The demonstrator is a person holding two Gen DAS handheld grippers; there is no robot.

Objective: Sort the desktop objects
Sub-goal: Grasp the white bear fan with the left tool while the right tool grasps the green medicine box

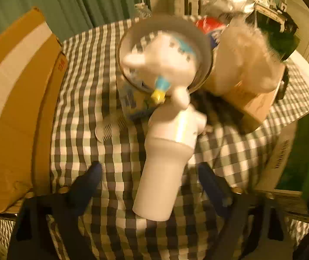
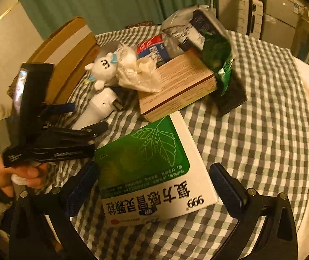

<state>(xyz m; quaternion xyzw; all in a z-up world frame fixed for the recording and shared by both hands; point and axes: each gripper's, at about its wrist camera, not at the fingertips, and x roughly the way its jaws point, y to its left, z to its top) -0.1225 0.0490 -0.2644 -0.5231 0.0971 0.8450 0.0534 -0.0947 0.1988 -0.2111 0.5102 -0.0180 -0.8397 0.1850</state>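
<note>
- Fan [image 1: 165,169], white with a bunny head, lies on the checked table [image 1: 85,112] at the centre of the left view, handle toward me.
- My left jaws [image 1: 149,171] stand apart on either side of the handle, not touching it.
- It looks like light, hard, smooth plastic, so likely slippery; the ring guard and ears look fragile. I would grip the plain handle at mid-length.
- My right jaws [image 2: 154,184] stand apart over the green-and-white medicine box [image 2: 154,173] at lower centre of the right view, not pressing on it.
- That carton looks light and crushable; I would grip across its long edges.
</note>
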